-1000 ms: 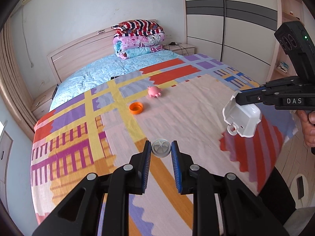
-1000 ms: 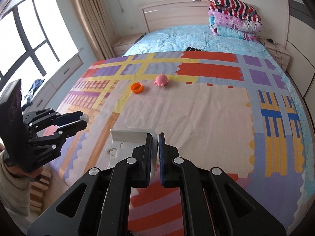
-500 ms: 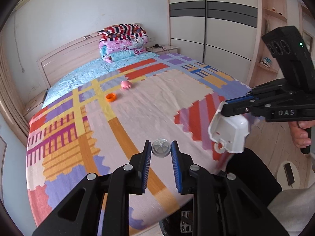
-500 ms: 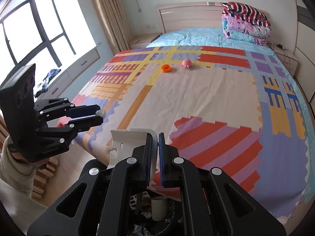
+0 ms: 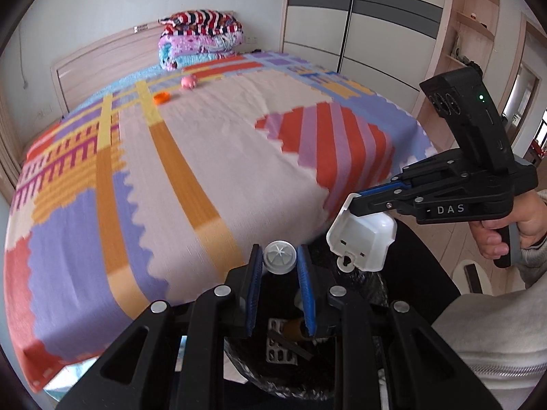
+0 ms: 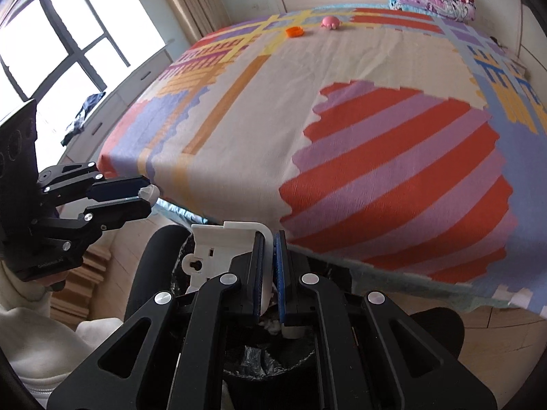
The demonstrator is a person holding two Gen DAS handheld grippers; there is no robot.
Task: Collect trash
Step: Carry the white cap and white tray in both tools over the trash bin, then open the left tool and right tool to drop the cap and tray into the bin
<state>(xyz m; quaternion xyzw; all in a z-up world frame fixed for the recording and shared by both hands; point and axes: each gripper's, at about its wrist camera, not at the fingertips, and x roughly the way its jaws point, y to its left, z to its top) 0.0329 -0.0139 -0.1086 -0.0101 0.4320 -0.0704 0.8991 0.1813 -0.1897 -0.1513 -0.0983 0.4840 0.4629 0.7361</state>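
Below both grippers sits a black-lined bin (image 5: 280, 369), with a blister pack seen only from the left wrist and a white tube only from the right. Only the right view takes in the window (image 6: 51, 34); only the left shows "DAS" on the right gripper (image 5: 355, 201). Its jaws are nearly together, pinching a white plastic bracket (image 5: 362, 242) by its wall. Left gripper (image 5: 279, 259) jaws stand narrow, clamped on a small grey cap (image 5: 279, 258). Far up the bed (image 5: 222, 171) lie an orange cap (image 5: 161, 97) and a pink toy (image 5: 188, 82).

Bright bedroom, quilted bed (image 5: 212, 157), wardrobe (image 5: 359, 34)
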